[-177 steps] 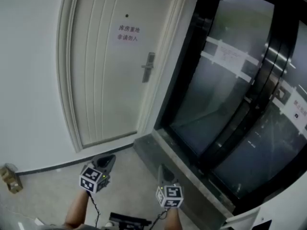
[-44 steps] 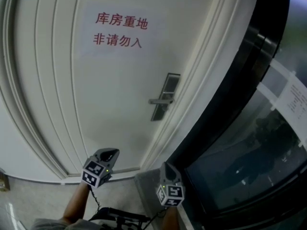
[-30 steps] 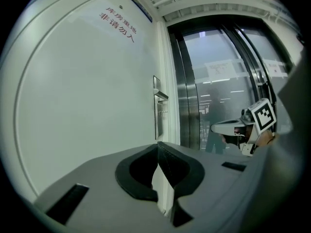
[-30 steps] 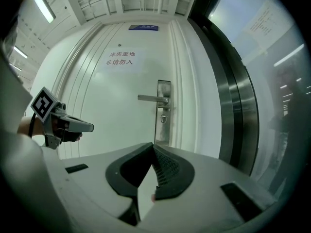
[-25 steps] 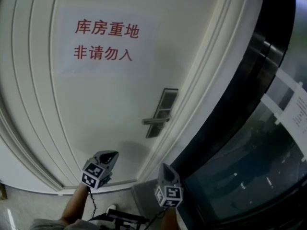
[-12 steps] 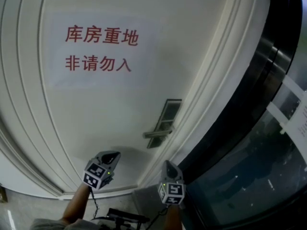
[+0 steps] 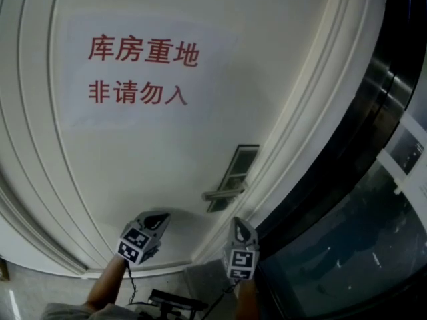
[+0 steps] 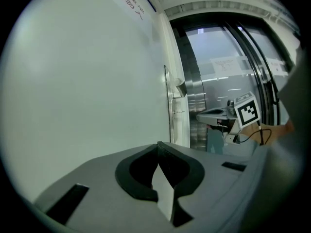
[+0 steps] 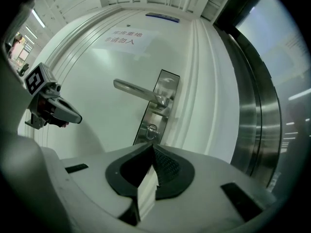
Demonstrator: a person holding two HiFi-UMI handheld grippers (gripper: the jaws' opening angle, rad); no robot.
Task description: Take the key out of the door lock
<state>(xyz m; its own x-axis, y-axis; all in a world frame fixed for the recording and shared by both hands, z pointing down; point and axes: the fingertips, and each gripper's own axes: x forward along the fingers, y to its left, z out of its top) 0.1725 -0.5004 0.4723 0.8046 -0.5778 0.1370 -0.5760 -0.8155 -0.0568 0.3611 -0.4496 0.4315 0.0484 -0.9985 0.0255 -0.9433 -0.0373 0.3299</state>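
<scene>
On the white door (image 7: pixel 160 159) a steel lock plate (image 7: pixel 233 174) carries a lever handle (image 7: pixel 223 193). In the right gripper view the plate (image 9: pixel 158 108) sits just ahead. A small metal key (image 9: pixel 152 129) sticks out of the keyhole under the handle (image 9: pixel 138 91). My right gripper (image 9: pixel 152 147) is shut and empty, a short way below the key. In the head view it (image 7: pixel 240 224) hangs just under the plate. My left gripper (image 7: pixel 157 217) is shut and empty, left of the lock near the door face. From it the plate (image 8: pixel 168 106) shows edge-on.
A paper sign with red characters (image 7: pixel 143 72) is taped on the door above the lock. The door frame mouldings (image 7: pixel 313 112) run right of the plate. Beyond them stands a dark glass and steel wall (image 7: pixel 373 199). A forearm (image 7: pixel 107 289) shows at the bottom.
The head view has closed in on the door since the earliest frame. Over the last second the right gripper has risen a little toward the lock plate; the left has barely moved.
</scene>
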